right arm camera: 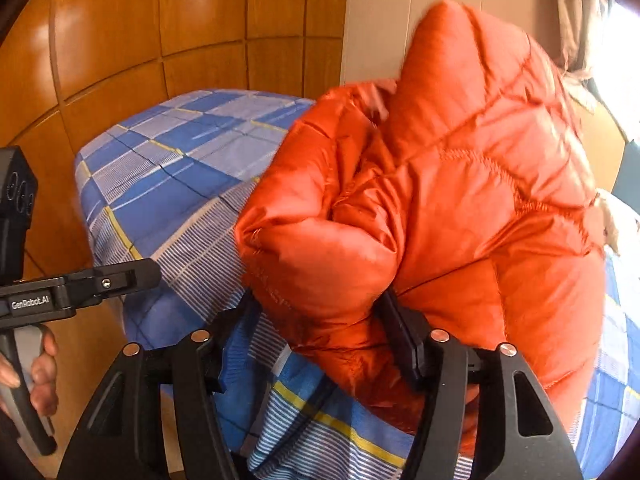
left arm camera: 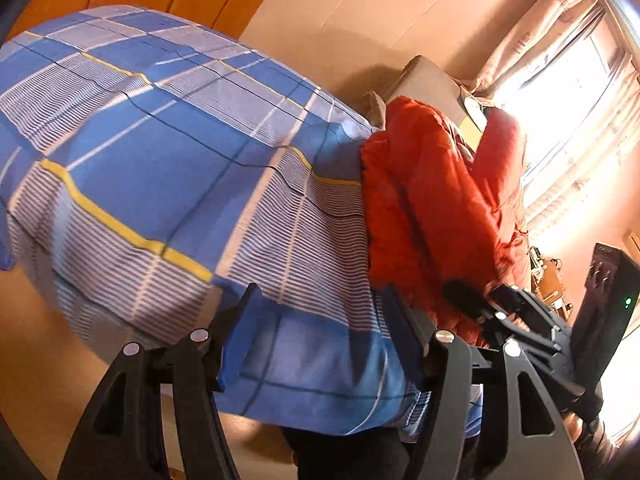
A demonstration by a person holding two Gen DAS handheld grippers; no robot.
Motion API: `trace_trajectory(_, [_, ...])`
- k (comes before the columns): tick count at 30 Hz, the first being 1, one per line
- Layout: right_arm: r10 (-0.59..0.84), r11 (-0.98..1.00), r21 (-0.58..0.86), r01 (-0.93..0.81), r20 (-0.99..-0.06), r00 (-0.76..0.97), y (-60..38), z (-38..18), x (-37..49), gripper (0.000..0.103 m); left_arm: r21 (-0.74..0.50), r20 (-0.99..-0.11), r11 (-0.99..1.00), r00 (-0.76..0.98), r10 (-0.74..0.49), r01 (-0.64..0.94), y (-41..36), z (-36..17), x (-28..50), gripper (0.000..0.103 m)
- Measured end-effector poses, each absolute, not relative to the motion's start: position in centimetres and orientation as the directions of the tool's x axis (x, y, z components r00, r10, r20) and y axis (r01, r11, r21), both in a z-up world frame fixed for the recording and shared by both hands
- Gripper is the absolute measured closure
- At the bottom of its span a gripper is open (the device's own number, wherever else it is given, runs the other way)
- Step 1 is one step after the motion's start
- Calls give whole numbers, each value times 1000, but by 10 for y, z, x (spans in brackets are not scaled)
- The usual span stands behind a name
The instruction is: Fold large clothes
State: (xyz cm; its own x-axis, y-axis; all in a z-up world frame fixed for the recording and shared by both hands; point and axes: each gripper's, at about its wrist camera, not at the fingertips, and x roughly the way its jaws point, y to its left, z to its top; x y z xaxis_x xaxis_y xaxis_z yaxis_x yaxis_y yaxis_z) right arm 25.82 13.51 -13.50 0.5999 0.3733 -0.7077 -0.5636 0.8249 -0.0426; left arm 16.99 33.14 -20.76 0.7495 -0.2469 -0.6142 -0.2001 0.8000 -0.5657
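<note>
An orange quilted puffer jacket (right arm camera: 460,184) lies heaped on a bed with a blue checked sheet (right arm camera: 172,176). In the right wrist view my right gripper (right arm camera: 316,316) stands open at the jacket's near edge, with a puffy fold of it between the fingers. In the left wrist view the jacket (left arm camera: 432,200) is at the right and the right gripper (left arm camera: 484,296) shows at its near end. My left gripper (left arm camera: 320,320) is open over bare sheet (left arm camera: 160,160) near the bed's edge, left of the jacket, holding nothing. From the right wrist view the left gripper (right arm camera: 136,274) appears side-on at the bed's left side.
A hand (right arm camera: 40,372) grips the left gripper's handle. Wooden panels (right arm camera: 120,40) stand behind the bed beside a pale wall (left arm camera: 360,8). A grey cushion (left arm camera: 428,80) sits beyond the jacket. Curtains and a bright window (left arm camera: 568,80) are at the right. Tan floor (left arm camera: 40,360) lies left of the bed.
</note>
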Motion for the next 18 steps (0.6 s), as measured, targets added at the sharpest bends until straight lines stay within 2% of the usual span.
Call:
trace_trajectory(3, [388,826,-35,-563,-690,611,129,-124,256,40,-533,-625,821,749,-218,-206,335,-205,162,38])
trace_trajectory(4, [395,825,-28,-564,-686,611,126,-121,255,36,-523,-629,826,749,-210,-207,336,-204,159,37])
trace_trajectory(8, [423,824,-4,-566,-661,620,118,-107,252,31,-489,-645,844,743,-178,-222,338,-203,150,35])
trace_trajectory(9, [435,825,14,-564,-653,620,114,-103,253,24,-488,-646,843,743,-176,-224,339,-203,148,34])
trace_trajectory(13, [464,826,52,-561,-628,625,99,-88,253,18,-486,-650,841,742,-165,-238,342,-204,146,33])
trace_trajectory(17, [520,823,153,-547,-592,616,65,-67,253,17,-485,-647,841,744,-163,-238,343,-205,145,32])
trace_trajectory(18, [553,815,208,-542,-559,617,45,-57,253,14,-480,-651,843,742,-157,-242,343,-205,145,32])
